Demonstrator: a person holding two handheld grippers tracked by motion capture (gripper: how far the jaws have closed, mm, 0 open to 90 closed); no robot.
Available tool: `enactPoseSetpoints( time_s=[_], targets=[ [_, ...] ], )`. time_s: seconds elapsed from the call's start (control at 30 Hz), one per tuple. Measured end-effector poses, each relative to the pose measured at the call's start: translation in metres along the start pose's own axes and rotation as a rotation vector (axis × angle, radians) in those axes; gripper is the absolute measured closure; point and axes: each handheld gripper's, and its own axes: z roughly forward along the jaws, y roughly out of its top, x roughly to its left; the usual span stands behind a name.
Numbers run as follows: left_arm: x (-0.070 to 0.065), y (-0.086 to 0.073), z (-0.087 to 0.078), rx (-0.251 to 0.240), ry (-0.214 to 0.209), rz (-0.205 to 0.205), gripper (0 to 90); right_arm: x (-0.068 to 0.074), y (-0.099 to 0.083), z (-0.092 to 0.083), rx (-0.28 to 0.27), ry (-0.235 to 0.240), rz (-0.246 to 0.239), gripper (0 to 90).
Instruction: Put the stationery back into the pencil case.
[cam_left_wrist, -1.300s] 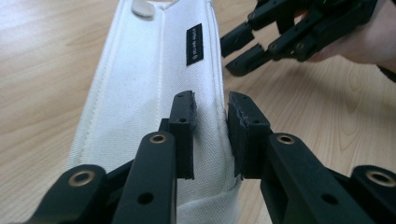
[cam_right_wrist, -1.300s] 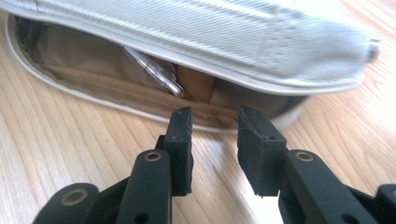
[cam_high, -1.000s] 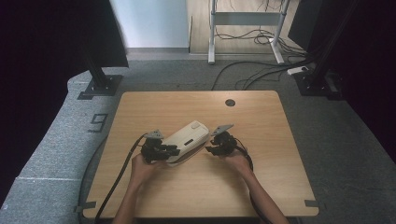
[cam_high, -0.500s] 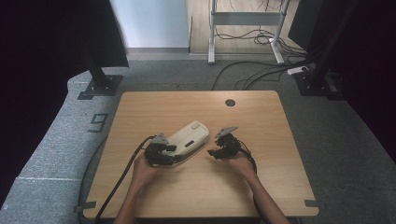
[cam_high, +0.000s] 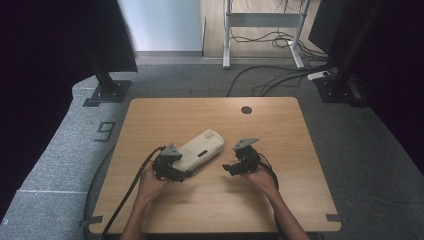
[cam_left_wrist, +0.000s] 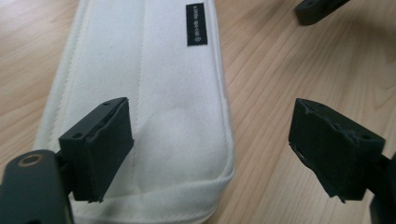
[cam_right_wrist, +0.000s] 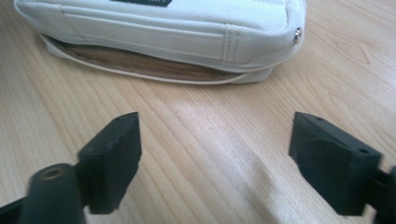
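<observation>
Lab or studio recording space, light wooden table (cam_high: 300, 200) at centre, grey carpet (cam_high: 380, 150), black stand bases (cam_high: 107, 92) upper left, tangled black cables (cam_high: 270, 80) at top

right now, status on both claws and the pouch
Left claw just opened, over white pouch end, not gripping. Right claw just opened, empty, short of it. Nothing in the way.

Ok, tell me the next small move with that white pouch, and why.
Probably draw both tongs back from the white pouch. The left tongs and right tongs have just been opening. The left pair hovers over the pouch's end without pressing on it; the right pair is over bare table. The pouch lies flat on the wood, so it looks set down.
</observation>
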Motion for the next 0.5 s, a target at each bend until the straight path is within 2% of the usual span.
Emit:
enactPoseSetpoints(
  time_s=[0.17,0.37,0.5],
  targets=[
    [-0.002,-0.002,-0.008,-0.014,-0.008,-0.004,8.2,0.002,-0.005,-0.01,0.002,-0.019,-0.004,12.5],
    [-0.004,-0.009,-0.02,-0.017,0.03,0.001,2.7,0.001,-0.013,-0.023,-0.012,-0.036,0.007,5.8],
    [-0.004,-0.015,-0.029,-0.021,0.038,-0.005,0.5,0.0,-0.019,-0.033,-0.028,-0.049,0.012,2.4]
  ],
)
